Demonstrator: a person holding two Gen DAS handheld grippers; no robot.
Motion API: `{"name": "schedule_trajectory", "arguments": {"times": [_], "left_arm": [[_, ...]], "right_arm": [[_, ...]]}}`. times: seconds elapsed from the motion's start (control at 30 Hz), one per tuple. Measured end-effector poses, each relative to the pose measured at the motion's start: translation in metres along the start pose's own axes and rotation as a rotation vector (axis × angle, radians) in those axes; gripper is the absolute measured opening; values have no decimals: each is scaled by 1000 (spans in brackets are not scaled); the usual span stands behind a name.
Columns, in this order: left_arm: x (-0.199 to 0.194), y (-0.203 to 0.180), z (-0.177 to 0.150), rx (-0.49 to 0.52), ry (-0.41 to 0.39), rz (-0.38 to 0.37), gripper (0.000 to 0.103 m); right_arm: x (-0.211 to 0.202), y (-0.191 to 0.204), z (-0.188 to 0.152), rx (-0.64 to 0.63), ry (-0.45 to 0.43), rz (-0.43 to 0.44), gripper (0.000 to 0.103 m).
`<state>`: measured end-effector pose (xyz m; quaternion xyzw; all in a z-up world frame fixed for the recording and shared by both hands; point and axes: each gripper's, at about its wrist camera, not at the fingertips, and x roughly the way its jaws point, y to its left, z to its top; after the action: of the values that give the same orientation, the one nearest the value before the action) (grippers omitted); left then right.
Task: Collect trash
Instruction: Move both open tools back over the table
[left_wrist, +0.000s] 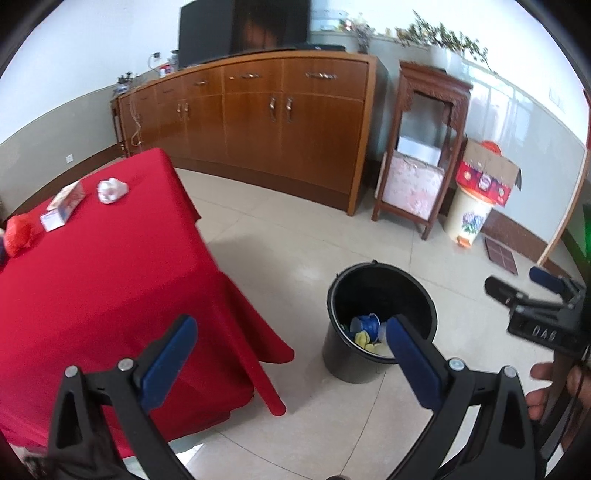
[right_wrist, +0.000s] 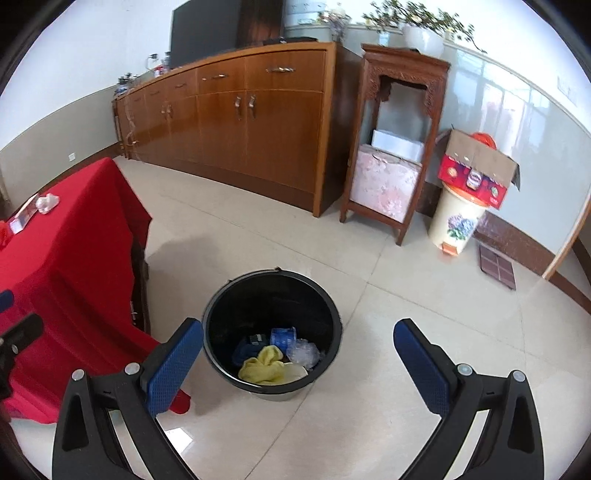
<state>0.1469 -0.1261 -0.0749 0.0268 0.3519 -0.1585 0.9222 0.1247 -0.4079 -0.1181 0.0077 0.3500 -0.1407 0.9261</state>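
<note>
A black bucket (left_wrist: 380, 295) (right_wrist: 271, 295) stands on the tiled floor beside a red-clothed table (left_wrist: 92, 280) (right_wrist: 62, 240). Inside it lie a yellow cloth (right_wrist: 264, 365), a blue cup (right_wrist: 283, 336) and clear plastic (right_wrist: 303, 352). On the table rest a crumpled white paper (left_wrist: 112, 189) (right_wrist: 48, 202), a small carton (left_wrist: 66, 206) (right_wrist: 23, 218) and a red crumpled bag (left_wrist: 20, 230). My left gripper (left_wrist: 291, 334) hovers open and empty above the floor, left of the bucket. My right gripper (right_wrist: 298, 338) is open and empty over the bucket; it also shows in the left wrist view as the right gripper (left_wrist: 517, 282).
A long wooden sideboard (left_wrist: 258, 118) (right_wrist: 236, 122) lines the far wall. To its right are a carved wooden stand (left_wrist: 421, 147) (right_wrist: 395, 140), a floral bin (left_wrist: 467, 218) (right_wrist: 456, 221) topped by a cardboard box (left_wrist: 487, 173) (right_wrist: 476, 170), and a dark floor grate (right_wrist: 496, 267). A hand (left_wrist: 546, 391) is at right.
</note>
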Motion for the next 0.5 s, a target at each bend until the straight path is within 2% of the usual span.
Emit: {"name": "schedule_trajectory", "arguments": {"times": [0.27, 0.5], "left_arm": [[-28, 35, -2, -56, -53, 53, 103], [-54, 87, -9, -168, -112, 85, 103]], "right_arm": [[-17, 48, 8, -56, -35, 85, 103], [-28, 97, 23, -115, -43, 176, 103]]}}
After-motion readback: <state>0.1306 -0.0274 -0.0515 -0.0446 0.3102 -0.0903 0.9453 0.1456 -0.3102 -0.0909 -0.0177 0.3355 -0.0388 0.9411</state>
